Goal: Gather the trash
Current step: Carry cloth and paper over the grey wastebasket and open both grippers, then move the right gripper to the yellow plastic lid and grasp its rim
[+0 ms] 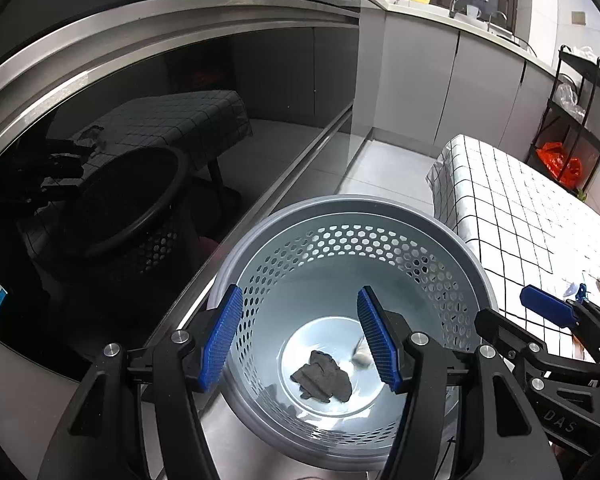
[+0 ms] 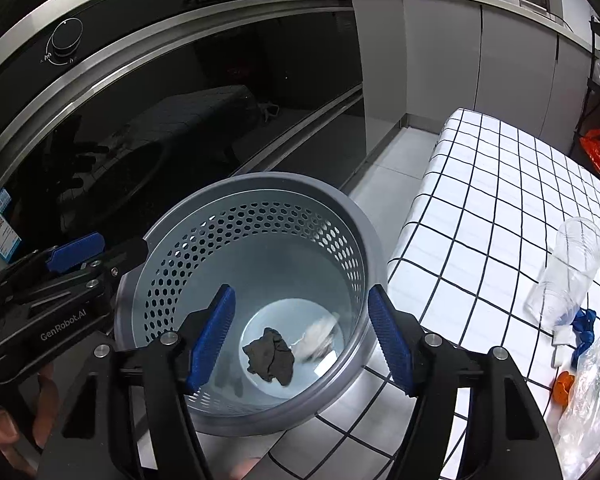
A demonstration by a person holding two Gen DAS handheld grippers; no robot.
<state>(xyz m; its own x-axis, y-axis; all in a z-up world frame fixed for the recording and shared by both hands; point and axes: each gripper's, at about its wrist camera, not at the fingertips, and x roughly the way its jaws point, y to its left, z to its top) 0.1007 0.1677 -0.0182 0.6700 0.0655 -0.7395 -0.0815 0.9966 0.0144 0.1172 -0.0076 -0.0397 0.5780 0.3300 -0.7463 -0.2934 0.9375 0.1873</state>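
A grey perforated waste basket [image 1: 396,216] stands on the floor between the oven and the table; it also shows in the right wrist view [image 2: 260,184]. In its bottom lie a dark grey crumpled scrap [image 1: 322,378] [image 2: 270,356] and a blurred white scrap [image 1: 362,354] [image 2: 318,332]. My left gripper [image 1: 300,338] is open and empty above the basket. My right gripper [image 2: 300,340] is open and empty above the basket too. On the table lie a clear plastic bottle [image 2: 568,268], a blue scrap [image 2: 584,328], an orange piece [image 2: 564,386] and a clear plastic bag [image 2: 588,396].
A black glass oven door [image 1: 160,128] with a steel frame stands at the left. The table has a white checked cloth [image 2: 492,200]. A black rack [image 1: 572,120] holds an orange bag [image 1: 560,162] at the far right. Grey cabinets and a sink counter line the back.
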